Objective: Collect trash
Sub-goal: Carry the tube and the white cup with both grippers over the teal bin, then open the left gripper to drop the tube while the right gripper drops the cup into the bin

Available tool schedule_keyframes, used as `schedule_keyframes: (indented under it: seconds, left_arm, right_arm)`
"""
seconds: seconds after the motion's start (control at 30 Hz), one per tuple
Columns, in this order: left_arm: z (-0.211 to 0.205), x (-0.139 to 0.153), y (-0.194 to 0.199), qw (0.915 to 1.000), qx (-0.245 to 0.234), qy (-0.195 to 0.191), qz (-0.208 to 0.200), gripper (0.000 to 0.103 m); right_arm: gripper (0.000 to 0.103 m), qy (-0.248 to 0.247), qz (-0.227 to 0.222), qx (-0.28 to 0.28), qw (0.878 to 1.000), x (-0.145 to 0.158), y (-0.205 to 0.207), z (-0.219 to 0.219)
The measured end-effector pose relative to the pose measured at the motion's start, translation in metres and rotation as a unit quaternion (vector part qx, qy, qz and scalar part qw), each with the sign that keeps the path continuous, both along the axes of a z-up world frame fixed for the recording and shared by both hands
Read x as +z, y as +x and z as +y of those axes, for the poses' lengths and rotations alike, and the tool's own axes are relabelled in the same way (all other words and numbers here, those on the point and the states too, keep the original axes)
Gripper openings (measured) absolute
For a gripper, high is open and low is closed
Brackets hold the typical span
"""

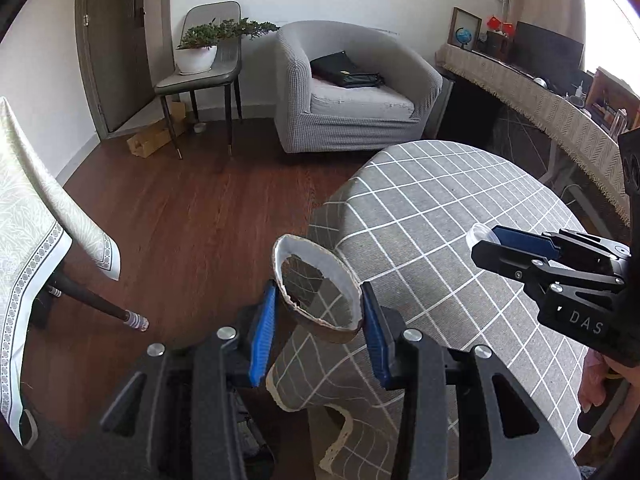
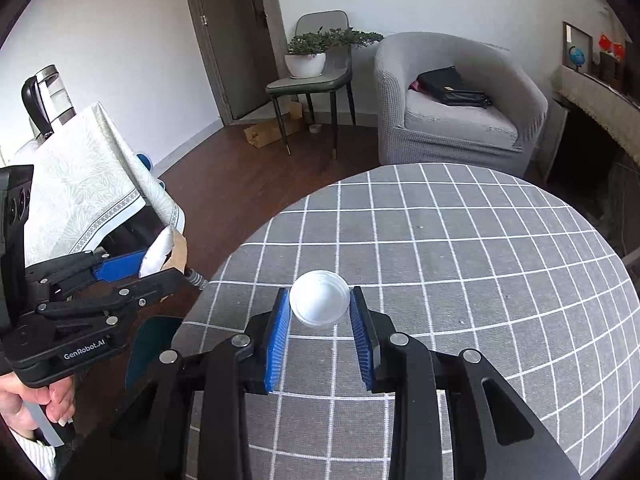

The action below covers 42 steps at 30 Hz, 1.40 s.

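We hold two pieces of trash, one in each gripper, above a round table (image 2: pixel 480 264) covered in grey checked cloth. Our left gripper (image 1: pixel 320 312) pinches a torn paper cup (image 1: pixel 318 292), brown outside and white inside, its bottom gone so the cloth shows through; the blue pads (image 1: pixel 264 332) press on its sides. It hangs over the table's edge, with wooden floor (image 1: pixel 192 216) just beyond. Our right gripper (image 2: pixel 320 308) pinches a small white plastic cup (image 2: pixel 319 298) between its blue pads, above the tabletop.

Each gripper shows in the other's view, side on, with a hand (image 2: pixel 36 404) on its handle.

The tabletop itself is bare cloth. To the left stands a second table under a pale patterned cloth (image 2: pixel 88 188), a kettle (image 2: pixel 46 96) on it; one of its legs (image 1: pixel 100 304) slants down to the floor near the paper cup. Farther off, a grey armchair (image 1: pixel 352 92) carries a black bag (image 1: pixel 344 70), a chair (image 1: pixel 204 76) bears a potted plant (image 1: pixel 200 46), and a cardboard box (image 1: pixel 156 136) lies on the floor by a door (image 1: pixel 112 40).
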<state>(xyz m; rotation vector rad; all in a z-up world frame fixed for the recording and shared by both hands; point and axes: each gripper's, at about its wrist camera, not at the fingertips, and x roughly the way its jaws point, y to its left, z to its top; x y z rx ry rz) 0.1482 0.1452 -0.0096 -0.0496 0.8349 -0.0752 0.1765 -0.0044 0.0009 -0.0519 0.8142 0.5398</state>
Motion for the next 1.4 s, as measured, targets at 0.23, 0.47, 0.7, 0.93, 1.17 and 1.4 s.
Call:
schedule_keyframes:
  seconds: [0.23, 0.47, 0.7, 0.93, 1.17, 1.4]
  left_arm:
    - [0.043, -0.005, -0.012, 0.9996, 0.026, -0.001, 0.007, 0.043]
    - [0.084, -0.022, -0.027, 0.9986, 0.043, -0.005, 0.030, 0.043]
    - [0.116, -0.054, -0.045, 0.9958, 0.057, -0.002, 0.072, 0.043]
    - [0.140, -0.090, -0.061, 0.9906, 0.060, 0.006, 0.123, 0.043]
    - [0.158, -0.117, -0.074, 0.9839, 0.065, 0.002, 0.167, 0.043]
    - [0.174, -0.145, -0.084, 0.9743, 0.067, -0.004, 0.215, 0.052]
  right_arm:
    - [0.031, 0.022, 0.007, 0.038, 0.999, 0.002, -0.002, 0.041]
    - [0.031, 0.047, 0.026, 0.083, 0.995, -0.002, -0.007, 0.084]
    - [0.031, 0.041, 0.045, 0.123, 0.991, -0.014, -0.015, 0.130]
    - [0.031, 0.027, 0.063, 0.153, 0.986, -0.030, -0.022, 0.167]
    - [0.031, 0.009, 0.077, 0.178, 0.981, -0.047, -0.031, 0.200]
    - [0.031, 0.012, 0.095, 0.189, 0.977, -0.058, -0.031, 0.225]
